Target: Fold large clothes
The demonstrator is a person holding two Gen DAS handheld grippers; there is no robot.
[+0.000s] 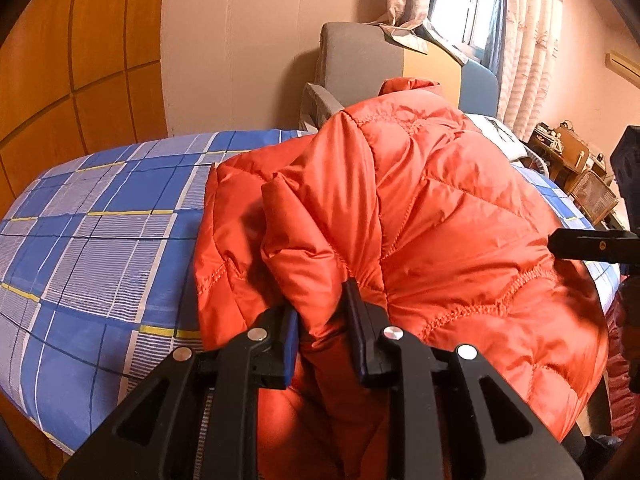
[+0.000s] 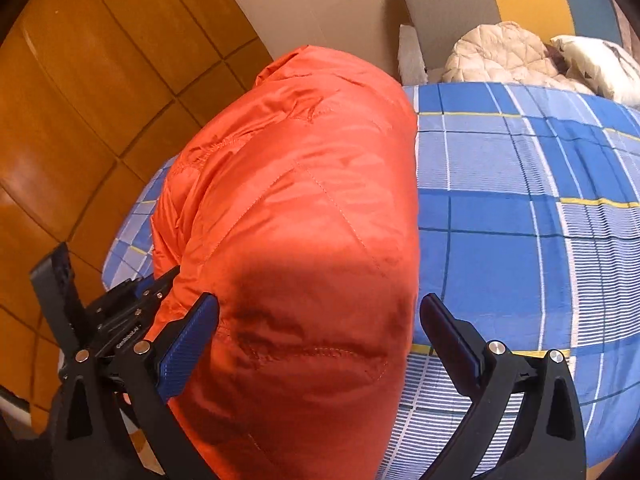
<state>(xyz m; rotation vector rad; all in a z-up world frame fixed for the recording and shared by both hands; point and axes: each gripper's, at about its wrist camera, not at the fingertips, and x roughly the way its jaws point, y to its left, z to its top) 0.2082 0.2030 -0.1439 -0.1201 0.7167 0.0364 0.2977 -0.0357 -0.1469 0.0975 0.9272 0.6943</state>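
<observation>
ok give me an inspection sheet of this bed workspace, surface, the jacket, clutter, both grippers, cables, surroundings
Surface: bed sheet, blue plaid.
Job's things: orange puffer jacket lying on the sheet, partly folded.
Clutter: beige quilted garment and white pillow at the far end.
Grippers: left gripper shut on a fold of the jacket; right gripper open, jaws straddling the jacket's near end.
Cables: nothing seen.
Surroundings: wooden wardrobe, curtained window, cluttered side table.
</observation>
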